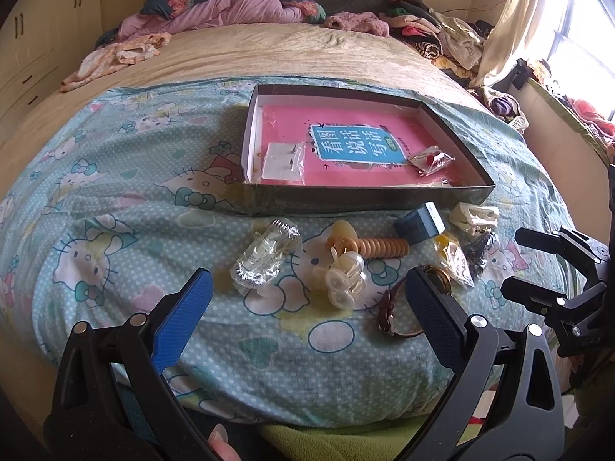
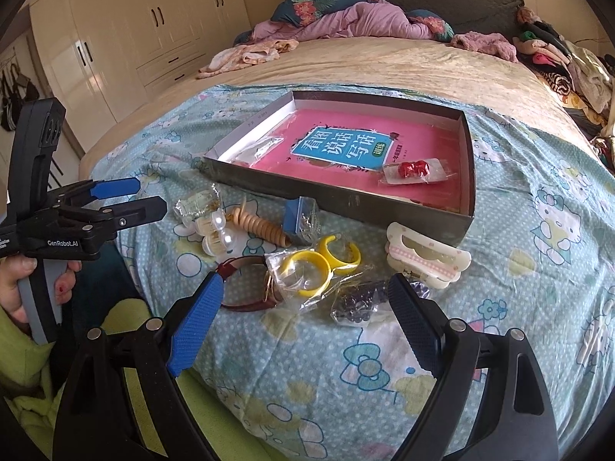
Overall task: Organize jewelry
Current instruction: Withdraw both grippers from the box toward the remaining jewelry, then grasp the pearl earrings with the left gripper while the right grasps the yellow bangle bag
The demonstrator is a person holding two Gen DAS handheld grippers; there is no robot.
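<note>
A dark shallow box (image 1: 365,194) (image 2: 346,207) lined with a pink book lies on the bed, with an earring bag (image 1: 282,161) and a bag with a red piece (image 2: 413,171) inside. In front of it lie a clear hair clip (image 1: 344,276), a wooden spiral (image 1: 380,247), a blue case (image 1: 419,223), a brown-strap watch (image 2: 246,299), bagged yellow rings (image 2: 315,265), bagged dark beads (image 2: 357,303) and a white-pink clip (image 2: 426,255). My left gripper (image 1: 307,274) hangs open above the clear clip. My right gripper (image 2: 306,280) is open over the rings and beads, holding nothing.
A Hello Kitty blanket (image 1: 115,199) covers the near part of the bed. A crumpled clear wrapper (image 1: 265,257) lies left of the clear clip. Clothes are piled at the headboard (image 2: 384,19) and along the right side (image 1: 442,34). Wardrobes (image 2: 115,38) stand to the left.
</note>
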